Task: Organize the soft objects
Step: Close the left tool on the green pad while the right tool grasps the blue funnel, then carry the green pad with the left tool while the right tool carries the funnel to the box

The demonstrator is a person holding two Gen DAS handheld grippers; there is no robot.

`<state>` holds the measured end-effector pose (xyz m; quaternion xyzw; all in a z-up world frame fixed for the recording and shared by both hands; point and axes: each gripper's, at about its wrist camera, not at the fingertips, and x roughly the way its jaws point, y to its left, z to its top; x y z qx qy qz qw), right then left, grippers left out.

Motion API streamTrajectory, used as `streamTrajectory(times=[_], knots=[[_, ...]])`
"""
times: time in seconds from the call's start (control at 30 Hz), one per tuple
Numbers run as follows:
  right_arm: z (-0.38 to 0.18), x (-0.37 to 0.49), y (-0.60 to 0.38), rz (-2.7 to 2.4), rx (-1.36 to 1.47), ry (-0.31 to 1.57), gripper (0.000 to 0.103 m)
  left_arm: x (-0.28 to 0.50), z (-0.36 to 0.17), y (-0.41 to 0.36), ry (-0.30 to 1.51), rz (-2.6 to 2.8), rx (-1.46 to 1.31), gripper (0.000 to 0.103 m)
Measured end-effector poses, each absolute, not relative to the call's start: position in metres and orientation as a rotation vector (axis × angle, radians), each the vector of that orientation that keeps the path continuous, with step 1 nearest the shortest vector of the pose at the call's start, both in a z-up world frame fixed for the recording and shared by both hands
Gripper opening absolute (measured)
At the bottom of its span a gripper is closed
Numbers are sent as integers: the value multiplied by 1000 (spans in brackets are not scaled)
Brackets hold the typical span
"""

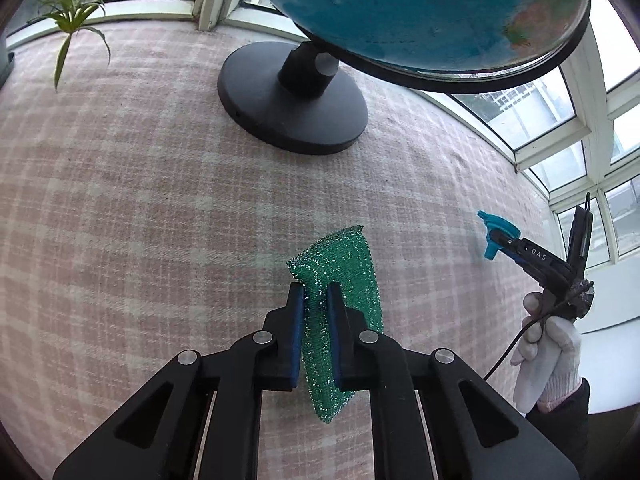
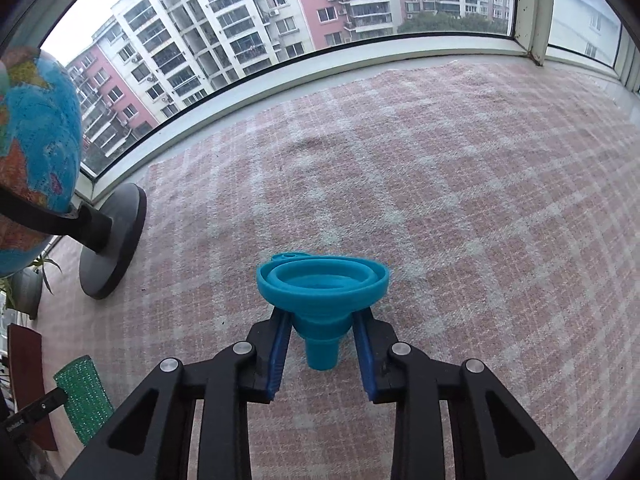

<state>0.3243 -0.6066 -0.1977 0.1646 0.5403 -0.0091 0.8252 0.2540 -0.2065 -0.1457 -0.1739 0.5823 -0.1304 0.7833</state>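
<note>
Above a pink-and-white checked woven cloth [image 2: 440, 184], the left gripper [image 1: 316, 296] pinches a glittery green mesh scouring pad [image 1: 344, 264], lifted clear. The right gripper [image 2: 322, 320] clasps a blue collapsible silicone funnel [image 2: 322, 284]. A blue globe on a black stand [image 1: 292, 100] sits nearby.

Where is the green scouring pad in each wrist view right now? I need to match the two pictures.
Left wrist view: the green scouring pad hangs at bottom centre, pinched in the left gripper.
Right wrist view: the pad is at the bottom left edge, partly cut off.
Shared landmark: the globe's black round base on the pink plaid cloth.
</note>
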Motion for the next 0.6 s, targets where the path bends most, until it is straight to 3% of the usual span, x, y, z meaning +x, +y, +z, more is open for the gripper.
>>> streamTrajectory(times=[0.6], knots=[[-113, 235, -521, 200, 259, 1028, 27, 210, -73, -160, 1115, -293, -318, 10]])
